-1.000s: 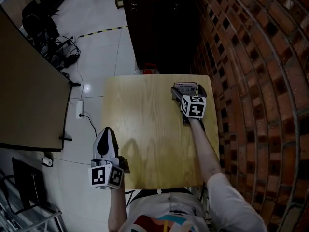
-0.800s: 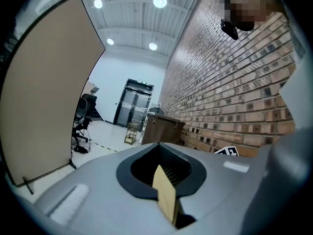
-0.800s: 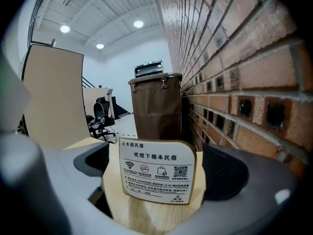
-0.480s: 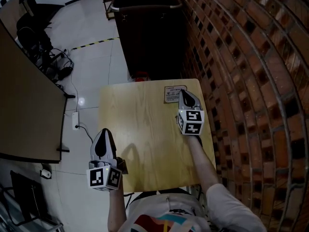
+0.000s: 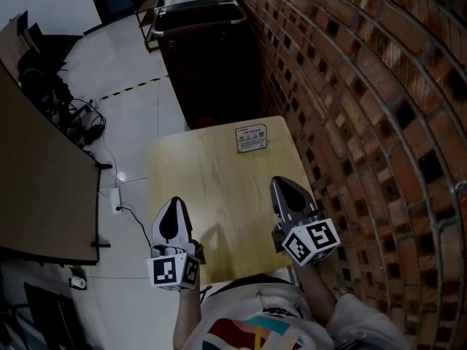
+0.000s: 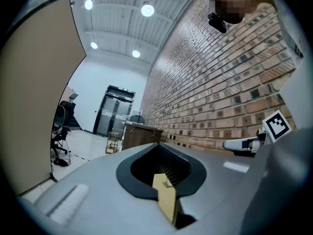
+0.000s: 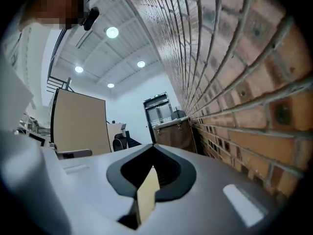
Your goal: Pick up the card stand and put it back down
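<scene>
- The card stand (image 5: 251,138) stands on the worktop (image 5: 211,188), at its far edge and towards the right, with its printed face turned to the person.
- Nothing touches the stand, and both grippers are well apart from it, at the near end of the worktop.
- Judging by this, the stand is either already set back down or not yet picked up. The scene alone does not say which. If it is back down, nothing is left to do.
- The right gripper (image 5: 280,184) hangs over the near right corner, close to the brick wall (image 5: 365,86). Its fingers (image 7: 146,195) are pressed together with nothing between them.
- The left gripper (image 5: 174,204) sits at the near left edge, partly over the floor (image 5: 139,108). Its fingers (image 6: 165,197) are also together and hold nothing.
- Both grippers point level, away from the person.
</scene>
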Tool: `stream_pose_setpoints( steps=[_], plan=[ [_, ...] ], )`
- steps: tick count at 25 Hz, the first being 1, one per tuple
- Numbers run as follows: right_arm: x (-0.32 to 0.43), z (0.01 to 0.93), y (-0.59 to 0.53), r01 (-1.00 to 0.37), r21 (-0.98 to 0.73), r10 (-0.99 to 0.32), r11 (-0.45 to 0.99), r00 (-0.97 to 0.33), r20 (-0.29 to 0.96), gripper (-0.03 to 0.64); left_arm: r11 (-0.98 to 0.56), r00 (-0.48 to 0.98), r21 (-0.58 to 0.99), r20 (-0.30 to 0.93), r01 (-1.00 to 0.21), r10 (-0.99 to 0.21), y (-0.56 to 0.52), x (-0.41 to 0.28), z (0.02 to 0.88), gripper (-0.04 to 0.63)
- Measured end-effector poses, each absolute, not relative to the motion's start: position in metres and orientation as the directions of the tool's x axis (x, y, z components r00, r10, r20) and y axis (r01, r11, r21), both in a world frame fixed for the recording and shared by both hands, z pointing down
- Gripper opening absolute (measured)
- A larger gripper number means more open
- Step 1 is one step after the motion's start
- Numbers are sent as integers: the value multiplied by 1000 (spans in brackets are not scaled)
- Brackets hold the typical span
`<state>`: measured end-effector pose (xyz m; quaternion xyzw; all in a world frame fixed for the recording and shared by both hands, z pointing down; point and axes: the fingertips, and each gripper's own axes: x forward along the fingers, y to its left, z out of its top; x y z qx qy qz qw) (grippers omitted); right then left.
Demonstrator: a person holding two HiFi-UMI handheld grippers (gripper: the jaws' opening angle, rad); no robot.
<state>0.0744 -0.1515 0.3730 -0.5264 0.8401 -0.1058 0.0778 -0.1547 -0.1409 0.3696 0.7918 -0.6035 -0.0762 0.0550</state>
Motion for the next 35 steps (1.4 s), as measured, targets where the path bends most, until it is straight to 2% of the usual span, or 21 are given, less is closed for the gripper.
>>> stream_pose_setpoints(
  steps=[7,18,28,35],
  plan=[
    [73,352,-111,-885,-219,-911,411,-407,-68,0,-312,302,78,-122,-947,-946,-124,-142,344,6],
    [61,349,-105,-899,-148,-911,411,-407,-61,0,-395,398,-55,-115,-917,-910,-107,-124,339,5],
    [66,360,-95,-911,-131,-920,391,-391,-25,0,-321,323,-34,-85,-946,-943,-110,-162,349,6],
    [79,357,-88,-928,-128,-936,350,-350,-20,0,-317,319,-40,-84,-948,-944,-107,-163,349,6]
  ],
)
